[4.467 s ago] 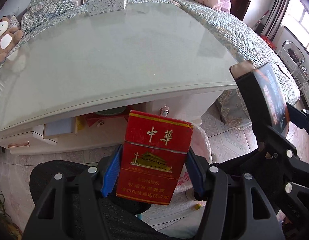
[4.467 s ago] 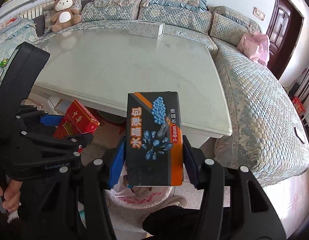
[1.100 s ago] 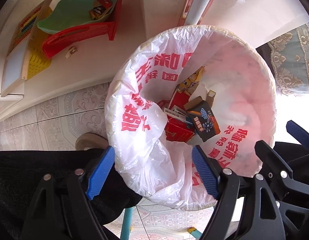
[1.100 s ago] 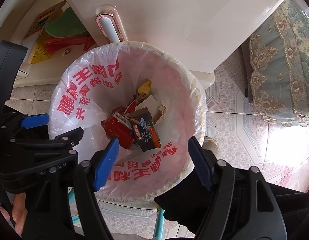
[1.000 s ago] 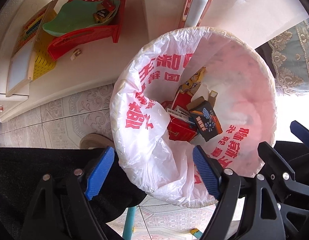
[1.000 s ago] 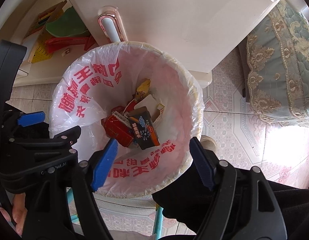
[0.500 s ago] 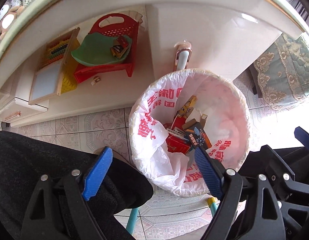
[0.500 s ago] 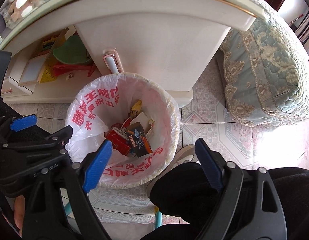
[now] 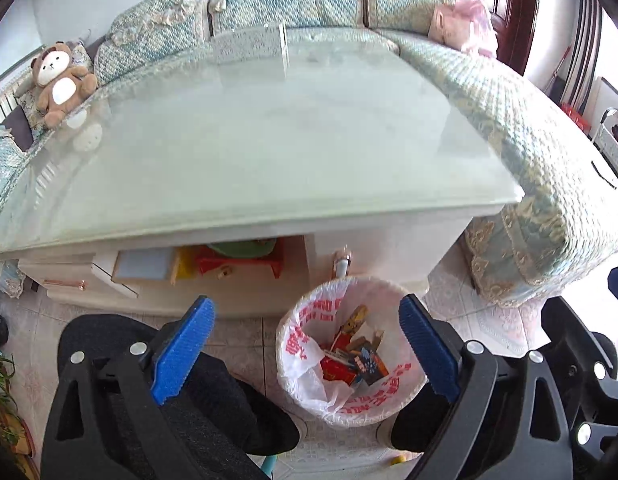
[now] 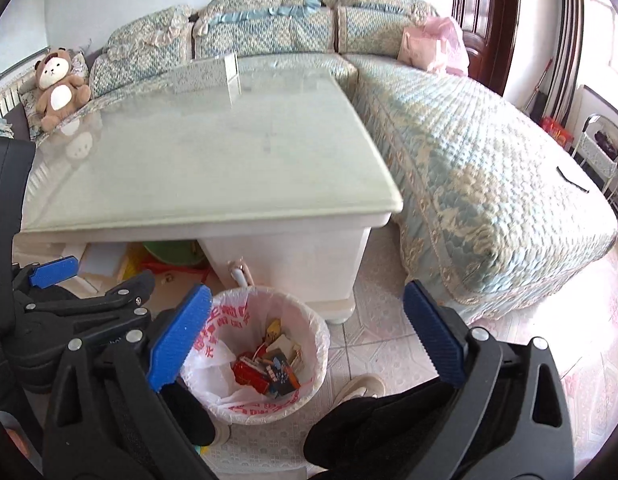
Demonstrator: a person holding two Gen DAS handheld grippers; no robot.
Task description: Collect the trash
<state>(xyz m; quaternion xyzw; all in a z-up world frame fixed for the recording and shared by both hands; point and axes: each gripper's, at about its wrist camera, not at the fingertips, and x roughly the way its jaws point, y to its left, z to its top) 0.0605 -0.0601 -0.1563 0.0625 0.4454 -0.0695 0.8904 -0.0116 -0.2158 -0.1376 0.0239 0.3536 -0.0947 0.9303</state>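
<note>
A round trash bin (image 9: 293, 344) lined with a white bag with red print stands on the floor by the table's corner; it also shows in the right wrist view (image 10: 317, 340). Inside lie a red cigarette pack (image 9: 339, 372) (image 10: 249, 376) and a black and orange box (image 9: 371, 364) (image 10: 283, 376) among other scraps. My left gripper (image 9: 305, 352) is open and empty, held high above the bin. My right gripper (image 10: 305, 336) is open and empty, also well above the bin. The left gripper's blue pad (image 10: 55, 270) shows at the right wrist view's left edge.
A glass-topped white table (image 9: 269, 140) holds a white tissue box (image 9: 249, 44) at its far edge. A blue-green corner sofa (image 10: 489, 160) wraps round it, with a teddy bear (image 9: 63, 80) and a pink bag (image 10: 433, 50). A red basket (image 9: 245, 262) sits under the table. My knees (image 9: 229, 412) flank the bin.
Both grippers have risen and tilted up from looking straight down into the bin; the tabletop and sofa are back in view. The pack and box, held earlier, lie in the bin.
</note>
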